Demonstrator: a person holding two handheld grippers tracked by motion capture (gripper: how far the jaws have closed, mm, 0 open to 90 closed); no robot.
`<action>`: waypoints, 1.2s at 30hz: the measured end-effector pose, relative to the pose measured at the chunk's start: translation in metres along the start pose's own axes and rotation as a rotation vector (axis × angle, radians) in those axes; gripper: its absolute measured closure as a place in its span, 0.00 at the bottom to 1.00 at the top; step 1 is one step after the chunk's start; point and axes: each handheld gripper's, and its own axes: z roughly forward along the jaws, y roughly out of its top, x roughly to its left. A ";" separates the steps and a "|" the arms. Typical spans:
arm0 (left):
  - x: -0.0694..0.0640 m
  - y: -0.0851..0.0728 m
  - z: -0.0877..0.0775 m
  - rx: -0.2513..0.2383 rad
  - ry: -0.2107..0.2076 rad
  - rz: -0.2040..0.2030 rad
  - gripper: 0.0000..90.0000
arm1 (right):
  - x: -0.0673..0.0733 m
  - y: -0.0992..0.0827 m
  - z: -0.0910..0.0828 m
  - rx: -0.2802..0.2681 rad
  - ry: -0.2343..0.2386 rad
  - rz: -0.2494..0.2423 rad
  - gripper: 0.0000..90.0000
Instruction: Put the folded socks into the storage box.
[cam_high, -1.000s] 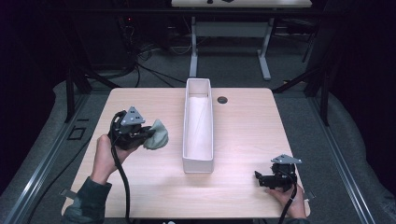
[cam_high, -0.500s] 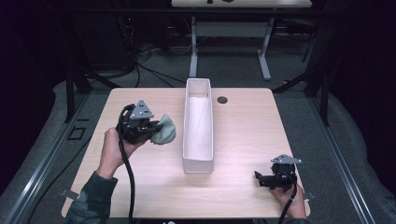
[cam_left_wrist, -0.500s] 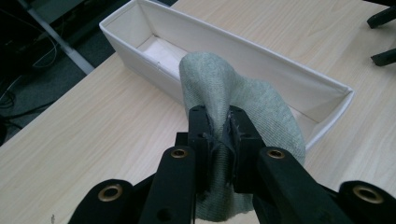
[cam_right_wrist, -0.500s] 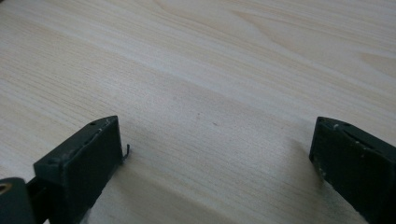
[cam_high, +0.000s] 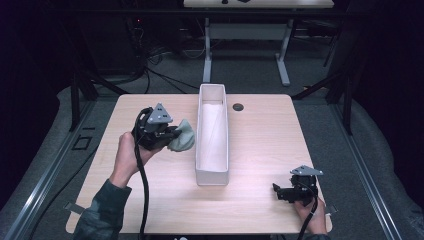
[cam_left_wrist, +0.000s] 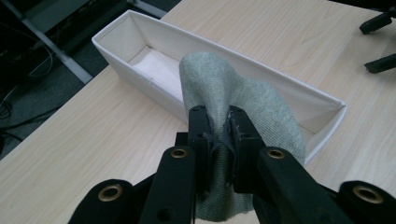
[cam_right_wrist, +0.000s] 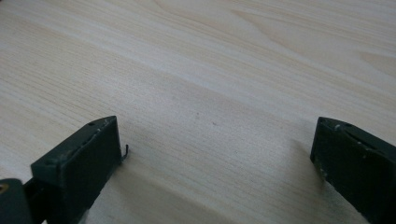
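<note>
A pale green knitted cloth (cam_high: 182, 136) is pinched in my left gripper (cam_high: 170, 137), which hangs above the table just left of the long white box (cam_high: 212, 172). In the left gripper view the jaws are shut on the cloth (cam_left_wrist: 243, 100), which bulges out past the pads toward the box (cam_left_wrist: 116, 46). The box interior looks bare. My right gripper (cam_high: 276, 191) rests low at the table's near right corner, pointing left. Its jaws stand wide apart over bare wood in the right gripper view (cam_right_wrist: 215, 140), with nothing between them.
The light wooden table (cam_high: 265, 135) has a small dark round grommet (cam_high: 238, 107) right of the box's far end. A cable (cam_high: 145, 200) trails from the left gripper off the near edge. Behind the table stand metal desk legs and floor cables.
My left gripper has carried the cloth up and to the right, closer to the white box. The right gripper has stayed where it was.
</note>
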 end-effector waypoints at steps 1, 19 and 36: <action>0.000 0.001 0.001 0.000 -0.003 0.001 0.91 | 0.000 0.000 0.000 0.000 0.000 0.000 0.01; -0.008 0.020 0.011 0.000 -0.032 0.043 0.91 | 0.000 0.000 0.000 -0.004 -0.001 0.001 0.01; -0.022 0.038 0.035 0.027 -0.094 0.089 0.91 | 0.000 0.000 0.001 -0.003 0.001 0.002 0.01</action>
